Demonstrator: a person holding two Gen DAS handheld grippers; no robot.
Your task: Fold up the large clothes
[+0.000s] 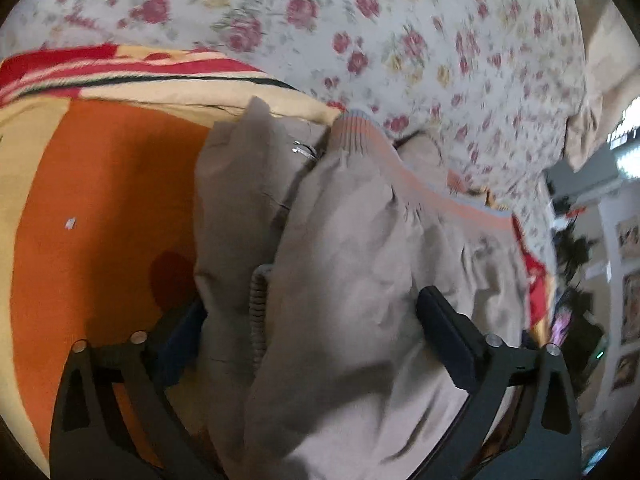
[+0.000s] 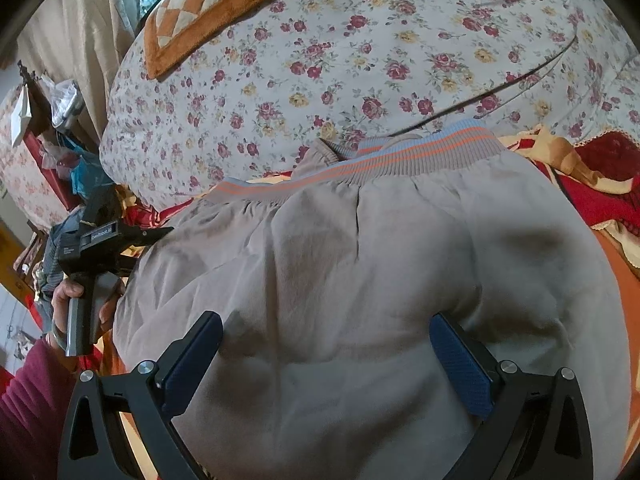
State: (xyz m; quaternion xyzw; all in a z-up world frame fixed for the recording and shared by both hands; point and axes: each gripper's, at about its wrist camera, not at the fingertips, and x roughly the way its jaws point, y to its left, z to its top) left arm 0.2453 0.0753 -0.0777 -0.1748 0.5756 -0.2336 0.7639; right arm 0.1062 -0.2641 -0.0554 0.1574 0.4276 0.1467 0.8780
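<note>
A large grey-beige jacket (image 2: 360, 264) with a ribbed hem striped orange and blue (image 2: 360, 160) lies bunched on the bed. In the left wrist view the jacket (image 1: 340, 280) shows a metal zip pull (image 1: 304, 150). My left gripper (image 1: 308, 308) is open, its fingers wide on either side of the cloth; its left finger is partly hidden under a fold. My right gripper (image 2: 326, 332) is open, with the jacket between and under its two blue-padded fingers. The left gripper also shows in the right wrist view (image 2: 152, 234), held by a hand at the jacket's left edge.
The jacket lies on an orange, cream and red blanket (image 1: 100, 200) over a floral bedsheet (image 2: 360, 60). An orange checked cushion (image 2: 208, 12) lies at the back left. The bed's edge and a cluttered room (image 2: 52, 140) are to the left.
</note>
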